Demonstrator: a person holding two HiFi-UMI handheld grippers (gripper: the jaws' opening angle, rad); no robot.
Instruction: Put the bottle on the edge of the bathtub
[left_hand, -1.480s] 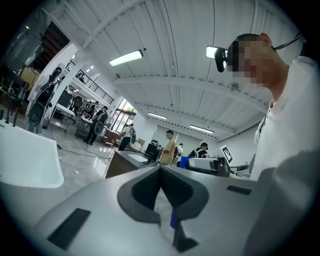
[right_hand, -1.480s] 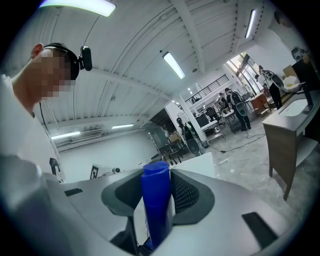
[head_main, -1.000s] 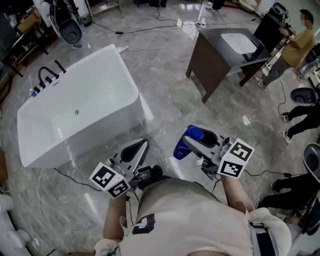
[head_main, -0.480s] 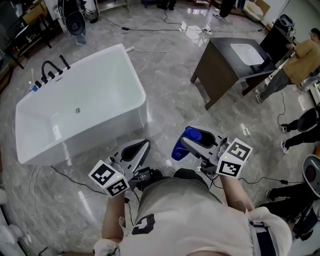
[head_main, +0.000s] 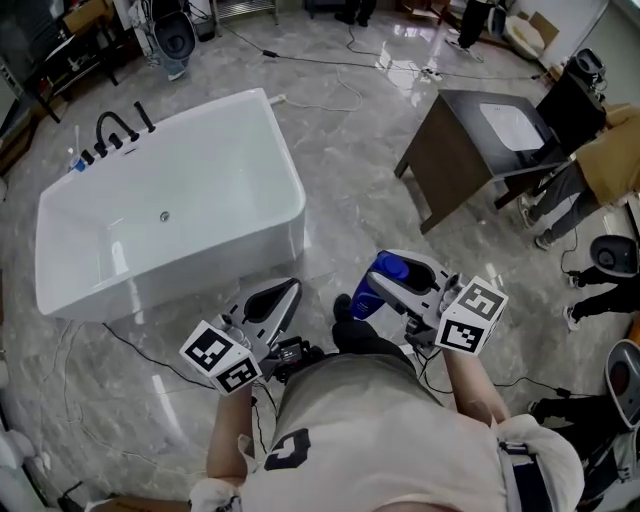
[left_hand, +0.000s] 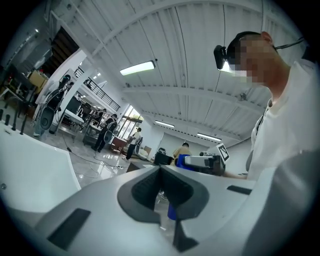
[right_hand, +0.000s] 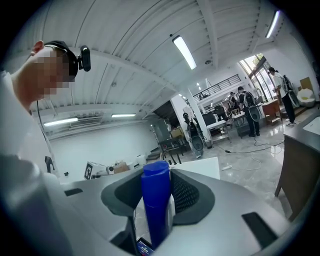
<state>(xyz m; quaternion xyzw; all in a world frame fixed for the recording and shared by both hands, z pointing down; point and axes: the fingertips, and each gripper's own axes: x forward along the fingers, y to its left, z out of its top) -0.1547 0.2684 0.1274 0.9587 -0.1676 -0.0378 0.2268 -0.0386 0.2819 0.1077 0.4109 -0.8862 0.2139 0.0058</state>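
Glossy white bathtub (head_main: 215, 262) with a matt black faucet (head_main: 110, 128); polished, reflective grey marble-look floor (head_main: 340, 140); smooth blue plastic bottle (head_main: 365, 300); matt grey plastic right gripper (head_main: 388, 272), ribbed black pads (right_hand: 184, 195)

Right gripper (right_hand: 156, 194) jaws clamped on blue plastic bottle (right_hand: 156, 215) w/ cylindrical cap; bottle stands upright btwn dark ribbed pads (right_hand: 186, 192). Behind it, rim of white bathtub (right_hand: 196, 164). Dark wooden cabinet (right_hand: 300, 155) at right edge, on glossy grey stone floor (right_hand: 250, 161). People (right_hand: 247, 114) standing far back. Long ceiling strip light (right_hand: 185, 51) overhead.
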